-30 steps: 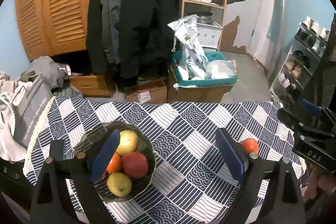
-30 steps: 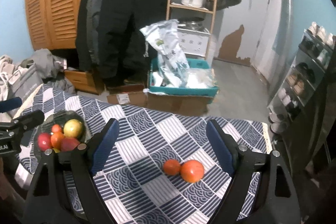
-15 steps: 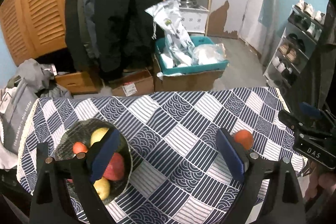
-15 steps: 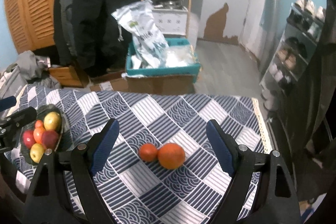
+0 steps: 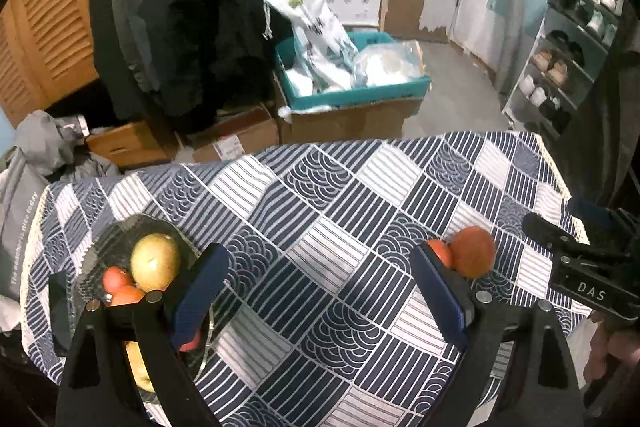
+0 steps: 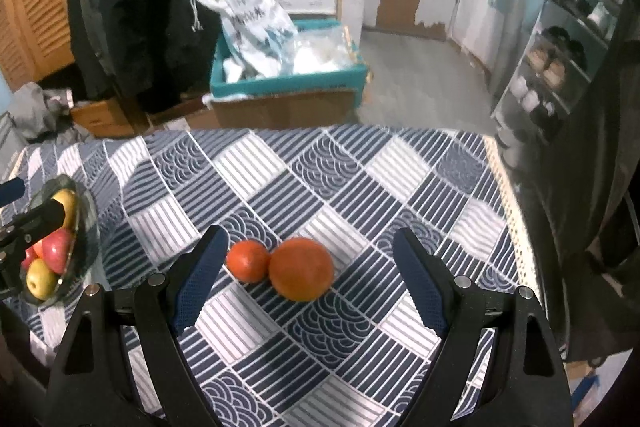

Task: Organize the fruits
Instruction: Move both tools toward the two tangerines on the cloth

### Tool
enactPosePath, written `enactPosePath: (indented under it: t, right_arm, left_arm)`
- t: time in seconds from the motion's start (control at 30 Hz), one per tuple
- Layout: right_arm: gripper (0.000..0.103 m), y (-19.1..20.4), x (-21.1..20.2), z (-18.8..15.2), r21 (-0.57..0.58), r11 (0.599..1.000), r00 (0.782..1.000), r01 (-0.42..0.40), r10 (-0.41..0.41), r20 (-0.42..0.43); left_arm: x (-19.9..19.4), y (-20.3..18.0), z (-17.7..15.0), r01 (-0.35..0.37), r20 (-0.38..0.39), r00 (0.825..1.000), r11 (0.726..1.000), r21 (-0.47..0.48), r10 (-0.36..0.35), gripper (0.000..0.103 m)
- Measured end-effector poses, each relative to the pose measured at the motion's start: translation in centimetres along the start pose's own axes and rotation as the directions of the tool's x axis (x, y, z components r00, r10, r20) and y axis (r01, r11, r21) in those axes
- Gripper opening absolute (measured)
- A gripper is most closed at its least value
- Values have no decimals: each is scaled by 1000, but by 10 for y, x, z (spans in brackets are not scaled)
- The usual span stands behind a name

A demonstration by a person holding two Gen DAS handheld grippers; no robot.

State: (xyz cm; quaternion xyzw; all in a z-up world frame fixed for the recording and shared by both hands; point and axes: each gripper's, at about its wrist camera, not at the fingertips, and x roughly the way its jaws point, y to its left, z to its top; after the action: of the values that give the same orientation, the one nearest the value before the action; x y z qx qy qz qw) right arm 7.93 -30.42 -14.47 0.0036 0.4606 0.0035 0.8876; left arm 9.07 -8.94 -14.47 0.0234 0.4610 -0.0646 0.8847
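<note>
Patterned tablecloth (image 6: 360,187), two oranges (image 6: 301,269) touching, right hand-held gripper (image 6: 306,261) spread above

We saw dim, cool indoor light in both fisheye views, with strong barrel bending and black corners. The background was softly blurred, and the tablecloth (image 6: 360,187) carried soft shadows.

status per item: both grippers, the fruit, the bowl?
Left gripper: open, empty, above the tablecloth.
Right gripper: open, empty, jaws either side of the two loose fruits.
Large round orange: on the patterned blue-and-white tablecloth, touching the smaller one.
Small reddish-orange fruit: on the cloth, ungripped.
Dark glass bowl: upright, holding apples and small red fruits.
Yellow-green apple: in the bowl.
</note>
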Motion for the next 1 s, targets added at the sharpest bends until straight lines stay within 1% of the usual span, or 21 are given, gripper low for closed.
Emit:
enactPosePath:
  t: [0.23,0.47,0.67,1.0]
  right_arm:
    - [84,-8,48,-11,52,998,994,-40,45,-103]
    - [84,-11,87,-24,73,997,981,-32,45,-189]
    - [84,-12,102,-27,88,995,976,-52,70,-205]
    - [84,-16,119,-31,115,990,966,-86,111,-234]
  left_arm:
    - [30,-7,-3,-3,-35,999,1000,13,4,94]
    - [58,-14,-4,-8,-62,998,1000,24,9,94]
    - [74,-20,-4,0,-86,996,999,34,3,94]
    - [88,-29,0,19,-108,994,999,39,-15,94]
